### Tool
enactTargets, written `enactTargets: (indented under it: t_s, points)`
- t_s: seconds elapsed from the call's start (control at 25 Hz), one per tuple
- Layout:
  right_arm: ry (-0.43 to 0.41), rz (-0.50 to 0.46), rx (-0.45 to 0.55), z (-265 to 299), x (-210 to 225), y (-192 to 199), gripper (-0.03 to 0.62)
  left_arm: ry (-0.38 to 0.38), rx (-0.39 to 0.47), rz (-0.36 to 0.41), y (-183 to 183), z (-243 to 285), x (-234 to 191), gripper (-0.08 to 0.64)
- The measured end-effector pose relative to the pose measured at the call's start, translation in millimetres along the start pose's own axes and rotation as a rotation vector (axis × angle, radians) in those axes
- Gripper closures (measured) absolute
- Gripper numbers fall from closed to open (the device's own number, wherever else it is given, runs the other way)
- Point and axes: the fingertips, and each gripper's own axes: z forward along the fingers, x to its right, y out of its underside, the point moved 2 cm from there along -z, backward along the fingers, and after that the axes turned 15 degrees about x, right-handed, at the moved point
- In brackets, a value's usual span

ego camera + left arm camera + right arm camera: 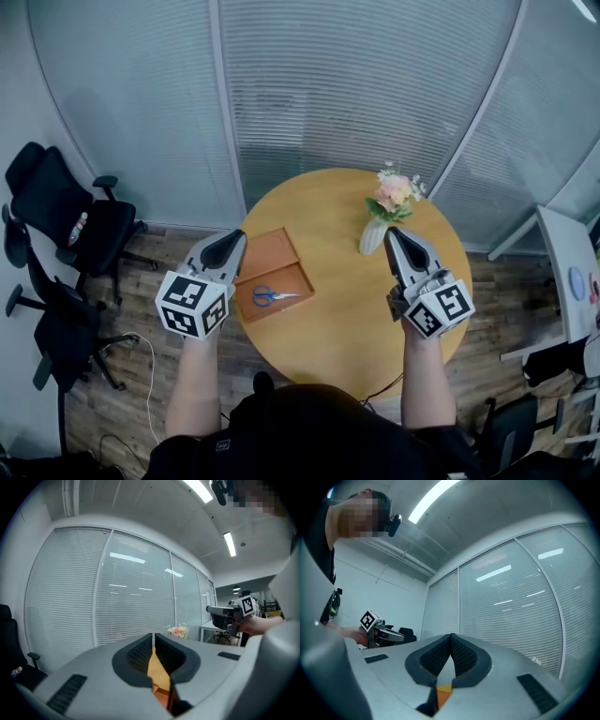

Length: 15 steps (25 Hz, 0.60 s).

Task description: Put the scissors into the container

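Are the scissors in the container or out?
In. The scissors lie flat in the wooden container, in its nearer compartment.

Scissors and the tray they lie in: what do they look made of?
The scissors have pale, shiny blades, likely metal, and blue handles, probably plastic. The tray is matte reddish-brown, wood or leatherette; too small to tell.
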Motion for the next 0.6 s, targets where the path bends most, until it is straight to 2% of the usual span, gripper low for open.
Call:
enactTargets:
  t_s: [0.6]
  points:
    - [0.01,0.016,-0.004,3.3,-6.9,4.1,0.558,0.01,0.006,-0.004,0.0,-0.4,-8.6,0.532]
